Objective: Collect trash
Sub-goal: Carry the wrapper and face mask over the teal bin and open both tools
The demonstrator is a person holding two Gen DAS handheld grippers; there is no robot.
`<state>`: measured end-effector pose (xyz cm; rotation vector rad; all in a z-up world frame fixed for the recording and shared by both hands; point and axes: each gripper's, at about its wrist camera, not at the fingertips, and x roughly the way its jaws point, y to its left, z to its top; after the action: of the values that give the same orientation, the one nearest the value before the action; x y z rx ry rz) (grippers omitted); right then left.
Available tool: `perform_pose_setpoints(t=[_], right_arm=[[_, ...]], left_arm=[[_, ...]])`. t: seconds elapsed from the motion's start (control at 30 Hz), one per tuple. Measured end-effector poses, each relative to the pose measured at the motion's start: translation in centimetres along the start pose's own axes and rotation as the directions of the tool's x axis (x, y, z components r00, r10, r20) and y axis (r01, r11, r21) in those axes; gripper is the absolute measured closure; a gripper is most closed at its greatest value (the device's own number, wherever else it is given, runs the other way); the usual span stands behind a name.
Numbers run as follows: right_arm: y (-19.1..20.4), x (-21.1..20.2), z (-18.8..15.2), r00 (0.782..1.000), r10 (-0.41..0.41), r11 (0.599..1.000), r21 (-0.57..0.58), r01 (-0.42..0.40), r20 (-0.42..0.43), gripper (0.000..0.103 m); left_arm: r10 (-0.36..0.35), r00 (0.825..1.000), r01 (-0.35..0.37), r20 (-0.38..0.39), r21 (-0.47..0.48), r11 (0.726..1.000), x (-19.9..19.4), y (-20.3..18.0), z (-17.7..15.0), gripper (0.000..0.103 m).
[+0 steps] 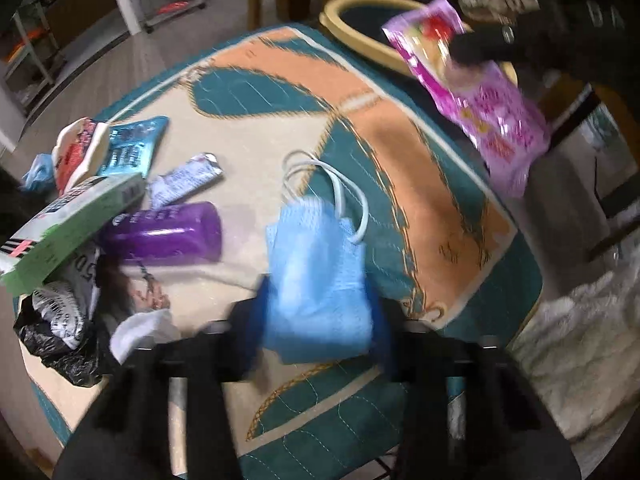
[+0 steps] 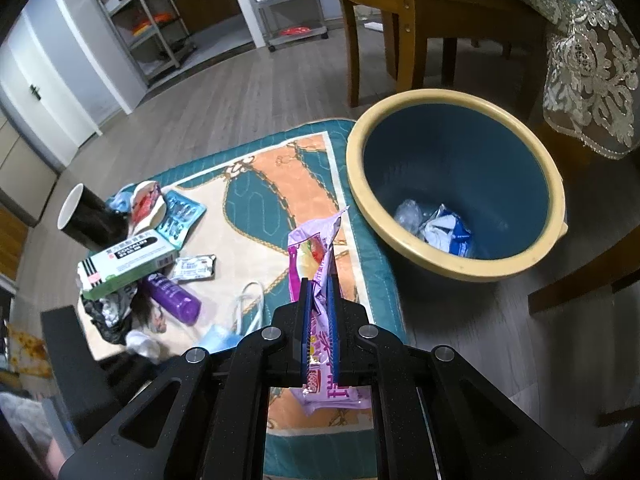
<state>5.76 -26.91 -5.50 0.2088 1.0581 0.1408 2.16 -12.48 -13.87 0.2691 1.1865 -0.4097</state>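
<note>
A light blue face mask [image 1: 320,272] with white ear loops sits on the patterned mat [image 1: 260,76], and my left gripper [image 1: 316,320] is shut on its near end, a blue pad on either side. My right gripper [image 2: 318,284] is shut on a pink snack wrapper [image 2: 316,248] and holds it above the mat's edge, just left of the bin. In the left wrist view that wrapper [image 1: 492,120] hangs from the right gripper [image 1: 472,46] in front of the bin. The yellow-rimmed blue bin [image 2: 456,268] holds some crumpled plastic and a blue-white wrapper.
On the mat's left side lie a purple bottle [image 1: 168,236], a green-white box [image 1: 68,228], foil wrappers [image 1: 184,180], a black bag [image 1: 60,344], white tissue [image 1: 140,328] and a black cup [image 2: 88,220]. Wooden chair legs [image 2: 356,52] and a lace cloth [image 2: 592,80] stand behind the bin.
</note>
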Motion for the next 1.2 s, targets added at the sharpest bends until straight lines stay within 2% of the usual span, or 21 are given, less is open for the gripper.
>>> perform_pose_setpoints(t=[0.07, 0.2, 0.33, 0.5, 0.73, 0.87, 1.1, 1.2], right_arm=[[-0.1, -0.1, 0.1, 1.000, 0.004, 1.000, 0.009, -0.004, 0.001, 0.094], [-0.3, -1.3, 0.9, 0.999, 0.038, 0.998, 0.039, -0.040, 0.035, 0.094], [-0.6, -3.9, 2.3, 0.991, 0.079, 0.995, 0.044, -0.085, 0.110, 0.094], [-1.7, -7.1, 4.4, 0.977, 0.070, 0.996, 0.033, -0.078, 0.203, 0.094], [-5.0, -9.8, 8.0, 0.953, 0.015, 0.999, 0.044, -0.030, 0.303, 0.094], [-7.7, -8.5, 9.5, 0.957, -0.012, 0.995, 0.093, -0.016, 0.291, 0.094], [-11.9, -4.8, 10.8, 0.968, -0.111, 0.988, 0.127, 0.084, 0.224, 0.094], [-13.9, -3.8, 10.8, 0.975, -0.116, 0.981, 0.173, 0.082, 0.191, 0.094]], left_arm=[[0.003, 1.000, -0.004, 0.021, 0.028, 1.000, -0.5, -0.3, 0.1, 0.079], [-0.002, 0.994, -0.001, 0.113, 0.022, 1.000, -3.2, 0.0, 1.2, 0.080], [-0.011, 0.977, 0.015, 0.212, -0.019, 1.000, -6.5, 1.1, 2.6, 0.080], [-0.022, 0.956, 0.036, 0.292, -0.044, 0.998, -9.3, 1.9, 4.1, 0.080], [-0.003, 0.939, 0.015, 0.343, -0.033, 0.999, -10.8, 2.0, 5.6, 0.080], [-0.008, 0.937, 0.018, 0.350, -0.024, 1.000, -11.0, 1.8, 6.1, 0.080], [-0.021, 0.943, 0.028, 0.332, -0.017, 0.999, -10.1, 1.4, 6.8, 0.080], [-0.037, 0.948, 0.039, 0.315, 0.000, 0.999, -9.6, 0.8, 6.9, 0.080]])
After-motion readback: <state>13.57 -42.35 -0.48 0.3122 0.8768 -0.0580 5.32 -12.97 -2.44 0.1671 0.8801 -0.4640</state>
